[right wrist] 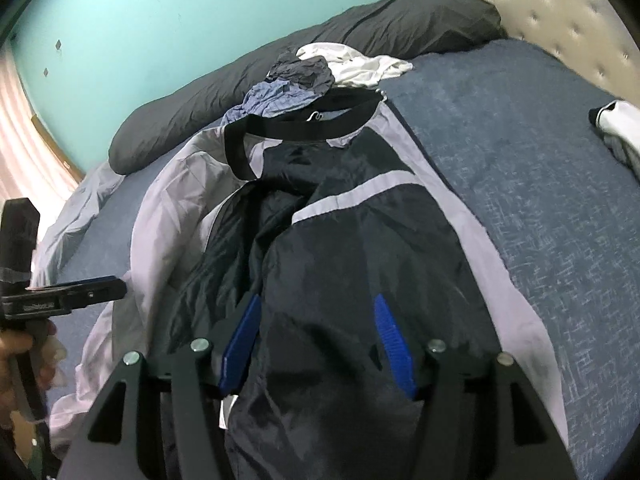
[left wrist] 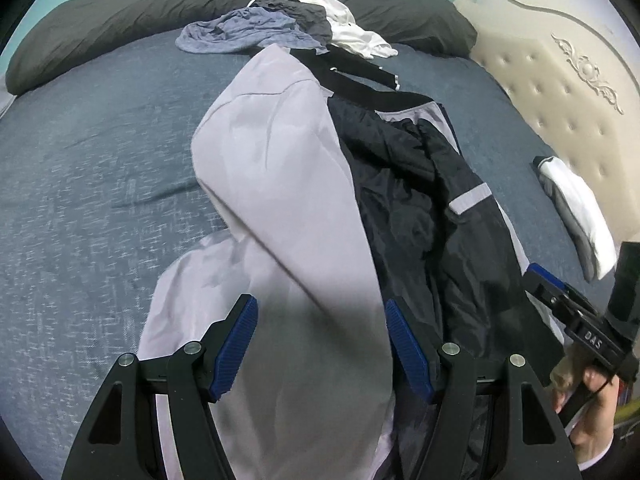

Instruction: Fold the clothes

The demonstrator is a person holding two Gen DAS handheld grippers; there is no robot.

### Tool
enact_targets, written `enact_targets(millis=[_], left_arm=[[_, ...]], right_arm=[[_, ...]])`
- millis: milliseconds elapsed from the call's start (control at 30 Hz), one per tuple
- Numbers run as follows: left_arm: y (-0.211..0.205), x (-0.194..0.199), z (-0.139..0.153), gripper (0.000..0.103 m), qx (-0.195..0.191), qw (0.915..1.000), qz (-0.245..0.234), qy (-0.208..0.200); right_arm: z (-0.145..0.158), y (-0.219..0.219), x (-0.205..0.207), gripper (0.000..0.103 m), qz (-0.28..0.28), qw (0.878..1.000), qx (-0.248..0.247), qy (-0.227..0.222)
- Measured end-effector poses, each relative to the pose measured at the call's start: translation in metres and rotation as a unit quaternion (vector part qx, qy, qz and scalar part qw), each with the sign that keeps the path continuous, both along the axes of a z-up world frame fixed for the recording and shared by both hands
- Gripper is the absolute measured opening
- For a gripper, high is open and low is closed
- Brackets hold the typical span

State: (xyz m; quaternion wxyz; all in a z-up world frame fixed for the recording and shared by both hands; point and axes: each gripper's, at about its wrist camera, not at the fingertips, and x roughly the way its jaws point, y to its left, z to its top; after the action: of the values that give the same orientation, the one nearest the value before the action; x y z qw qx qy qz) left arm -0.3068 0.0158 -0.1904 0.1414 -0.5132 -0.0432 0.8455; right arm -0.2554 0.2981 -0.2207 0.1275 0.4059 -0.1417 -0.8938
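Left wrist view: my left gripper point(left wrist: 322, 344) stands with jaws wide, pads clear of cloth, above the pale lilac and navy nylon jacket point(left wrist: 280, 168) spread on the blue woven bedspread point(left wrist: 100, 184). A heap of crumpled garments point(left wrist: 280, 24) lies at the far end.

Right wrist view: my right gripper point(right wrist: 316, 344) has jaws apart, gripping nothing, over the jacket's dark lining. A folded white garment point(right wrist: 620, 128) lies far right.
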Motion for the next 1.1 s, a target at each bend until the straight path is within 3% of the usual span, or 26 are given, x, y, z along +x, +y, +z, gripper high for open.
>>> enact_targets(millis=[133,200,367,433,800,933,1100], left_arm=[[0.009,-0.005,-0.006,0.07,0.008,1.0,-0.001,-0.004],[0.013,-0.005,-0.009,0.057,0.007,1.0,-0.001,-0.006],[0.008,-0.009,-0.014,0.008,-0.006,0.9998,0.002,-0.018],[0.002,-0.009,-0.013,0.004,-0.015,0.9997,0.005,-0.016],[-0.055,-0.01,0.026,0.001,-0.025,0.9983,0.049,0.02],[-0.09,-0.021,0.045,0.001,-0.051,0.9959,0.069,0.03],[-0.129,-0.038,0.046,0.001,-0.078,0.9925,0.09,0.025]], right_arm=[[-0.005,0.001,0.0,0.062,0.007,1.0,-0.013,-0.001],[-0.01,-0.001,-0.001,0.062,0.012,1.0,-0.017,-0.007],[-0.013,-0.001,-0.002,0.063,0.008,1.0,-0.028,-0.008],[-0.012,-0.001,-0.002,0.063,0.008,0.999,-0.034,-0.007],[-0.016,-0.003,-0.005,0.063,0.01,0.999,-0.052,-0.013],[-0.018,-0.004,-0.004,0.063,0.01,0.999,-0.051,-0.011],[-0.023,-0.005,-0.007,0.063,0.011,0.998,-0.061,-0.019]])
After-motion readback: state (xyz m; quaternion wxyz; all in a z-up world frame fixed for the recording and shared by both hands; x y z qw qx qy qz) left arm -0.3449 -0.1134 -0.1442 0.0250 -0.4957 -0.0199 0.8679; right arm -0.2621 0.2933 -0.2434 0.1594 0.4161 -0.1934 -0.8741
